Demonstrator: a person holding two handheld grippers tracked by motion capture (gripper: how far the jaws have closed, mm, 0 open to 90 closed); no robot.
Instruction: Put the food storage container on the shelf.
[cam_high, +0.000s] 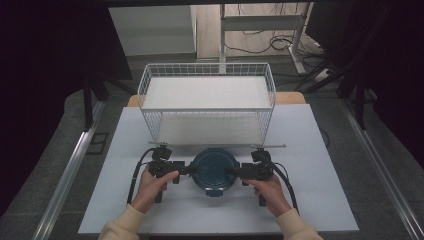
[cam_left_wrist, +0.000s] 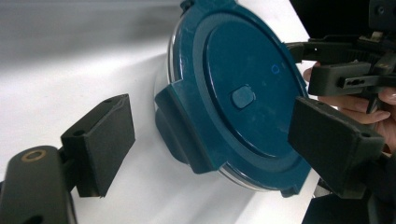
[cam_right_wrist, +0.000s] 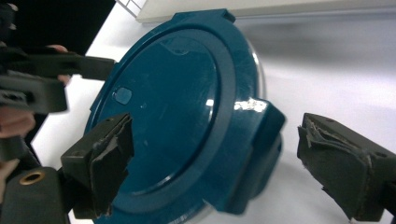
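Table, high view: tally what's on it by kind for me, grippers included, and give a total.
Blue round lidded container: 1
White wire basket: 1
Thin rod lying in front of the basket: 1
Handheld grippers: 2, left gripper and right gripper, both open at the container's side clips
Total: 5

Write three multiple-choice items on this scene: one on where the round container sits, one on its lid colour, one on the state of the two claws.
1. Where is the round container?
A. inside the wire basket
B. on the white table, in front of the wire basket
C. on the floor

2. What colour is its lid?
A. red
B. yellow
C. dark teal blue

3. How are the left claw and right claw?
A. both open
B. both shut
C. only one open

Key: 1 B, it rests on the table between the hands; 2 C, plain in all views; 3 A, a latch tab sits between spread jaws, untouched.
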